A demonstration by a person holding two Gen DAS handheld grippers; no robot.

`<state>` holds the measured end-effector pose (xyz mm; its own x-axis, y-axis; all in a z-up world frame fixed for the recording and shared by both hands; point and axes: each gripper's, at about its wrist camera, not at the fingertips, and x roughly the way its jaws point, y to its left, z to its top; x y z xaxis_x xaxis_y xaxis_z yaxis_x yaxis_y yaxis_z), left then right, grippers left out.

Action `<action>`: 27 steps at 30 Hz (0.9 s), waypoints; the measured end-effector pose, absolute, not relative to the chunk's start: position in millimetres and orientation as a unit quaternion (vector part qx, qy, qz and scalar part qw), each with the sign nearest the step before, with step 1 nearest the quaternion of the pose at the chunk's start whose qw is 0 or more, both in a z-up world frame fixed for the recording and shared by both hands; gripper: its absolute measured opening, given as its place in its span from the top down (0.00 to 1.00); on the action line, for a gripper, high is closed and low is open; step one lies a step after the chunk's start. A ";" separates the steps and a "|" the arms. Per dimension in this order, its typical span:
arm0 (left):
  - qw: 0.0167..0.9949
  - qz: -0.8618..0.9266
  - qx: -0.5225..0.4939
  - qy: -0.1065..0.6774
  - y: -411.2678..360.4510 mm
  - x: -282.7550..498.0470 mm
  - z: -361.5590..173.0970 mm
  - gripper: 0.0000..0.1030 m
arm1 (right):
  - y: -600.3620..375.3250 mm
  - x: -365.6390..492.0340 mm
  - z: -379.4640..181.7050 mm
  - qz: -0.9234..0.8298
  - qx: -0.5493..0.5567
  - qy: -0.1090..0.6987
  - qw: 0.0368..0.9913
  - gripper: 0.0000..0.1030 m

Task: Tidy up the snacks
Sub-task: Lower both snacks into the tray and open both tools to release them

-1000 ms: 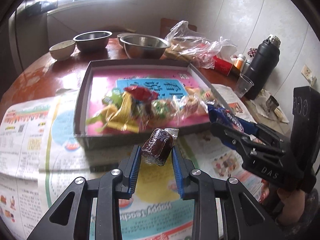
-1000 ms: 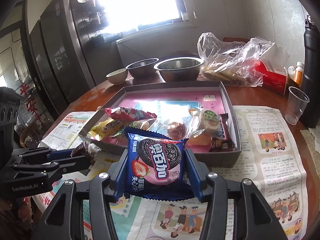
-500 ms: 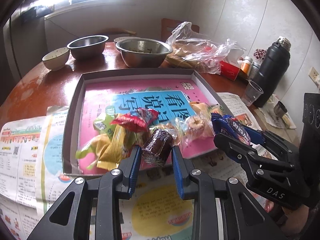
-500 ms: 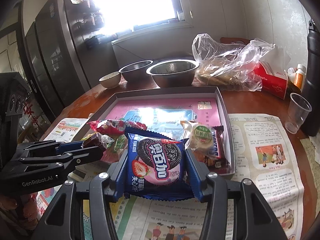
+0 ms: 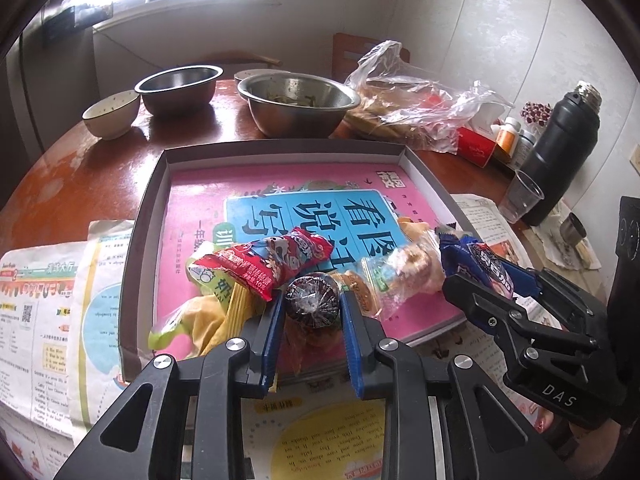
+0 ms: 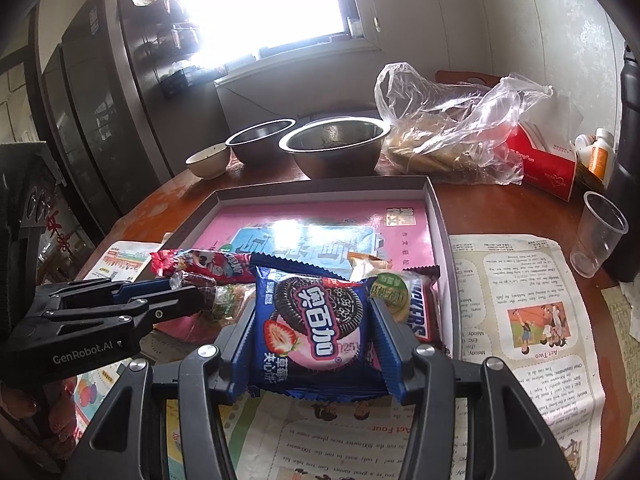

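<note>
Tray (image 5: 152,184): centre of the left wrist view, on the table (image 5: 80,168); its near edge overlaps the newspaper (image 5: 48,312).
Snack pile (image 5: 256,268): in the tray's near half, lower centre of frame.
Left gripper (image 5: 311,307): bottom centre, over the tray's near edge, clamping a wrapped round snack (image 5: 311,304).
Right gripper (image 6: 316,322): bottom centre of the right wrist view, gripping a cookie packet (image 6: 316,320) over the tray's near right corner.
Bowls: two metal bowls (image 5: 296,100) and a small bowl (image 5: 112,114) behind the tray, upper left.
Plastic bag (image 5: 408,100): behind the tray, upper right.
Flask (image 5: 560,148) and cup (image 5: 520,196): right edge, beside the tray.
</note>
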<state>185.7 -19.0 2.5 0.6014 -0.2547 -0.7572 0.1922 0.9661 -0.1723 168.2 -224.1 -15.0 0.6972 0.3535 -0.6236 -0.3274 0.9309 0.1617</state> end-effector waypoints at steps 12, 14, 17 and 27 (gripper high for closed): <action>0.894 -0.115 -0.044 0.432 -12.4 197.5 -1.5 0.72 | -221.8 178.8 -17.9 0.170 0.011 0.341 0.925 0.48; 0.894 -0.114 -0.045 0.432 -11.8 199.0 -2.0 0.72 | -220.1 181.6 -17.7 0.165 0.005 0.339 0.926 0.48; 0.893 -0.114 -0.047 0.433 -11.3 200.4 -2.9 0.72 | -215.7 187.9 -18.4 0.160 -0.006 0.336 0.928 0.48; 0.890 -0.115 -0.051 0.438 -12.0 201.7 -5.9 0.72 | -212.3 190.4 -20.9 0.154 -0.009 0.330 0.931 0.46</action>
<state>201.7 -12.0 -5.9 0.5900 -0.2483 -0.7682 0.1596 0.9686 -0.1904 190.4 -212.3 -20.9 0.7347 0.2816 -0.6171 -0.2928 0.9523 0.0859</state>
